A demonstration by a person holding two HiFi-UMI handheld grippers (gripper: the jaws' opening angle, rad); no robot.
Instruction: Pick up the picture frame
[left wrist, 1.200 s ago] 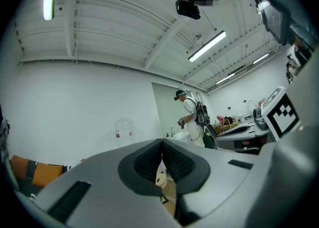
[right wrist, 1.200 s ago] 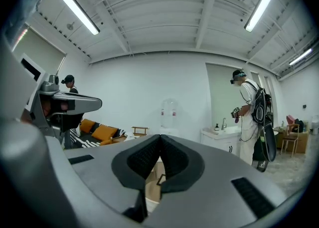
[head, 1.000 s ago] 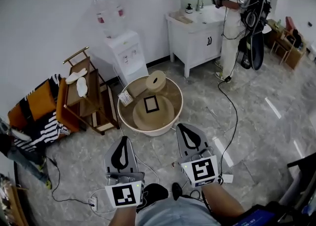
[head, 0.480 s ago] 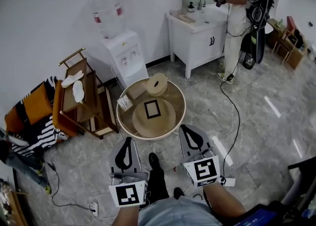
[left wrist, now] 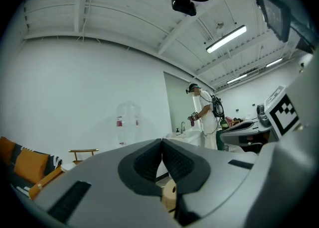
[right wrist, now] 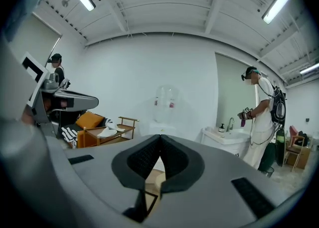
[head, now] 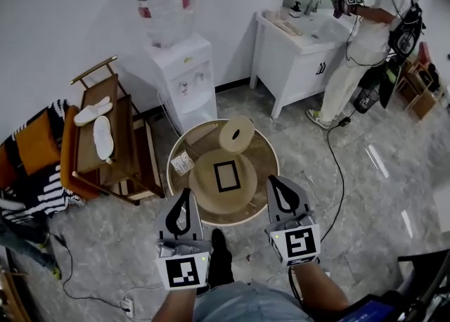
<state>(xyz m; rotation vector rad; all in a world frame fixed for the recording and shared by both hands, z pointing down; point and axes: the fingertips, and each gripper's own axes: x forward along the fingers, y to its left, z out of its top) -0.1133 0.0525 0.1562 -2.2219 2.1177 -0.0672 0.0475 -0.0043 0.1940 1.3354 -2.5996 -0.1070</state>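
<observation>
Marble floor, round table [head: 261, 146]; picture frame [head: 226, 176] lay flat at table centre. Left gripper [head: 185, 195], right gripper [head: 276, 183] hovered by near edge, jaws closed, empty. Frame looked light, stiff, maybe fragile: pinch one outer edge

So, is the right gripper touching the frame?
Apart. The head view shows a plain gap between the right gripper, near the table's edge, and the frame.

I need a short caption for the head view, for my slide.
Left gripper and right gripper, both shut, poised before the round table bearing the picture frame.
</observation>
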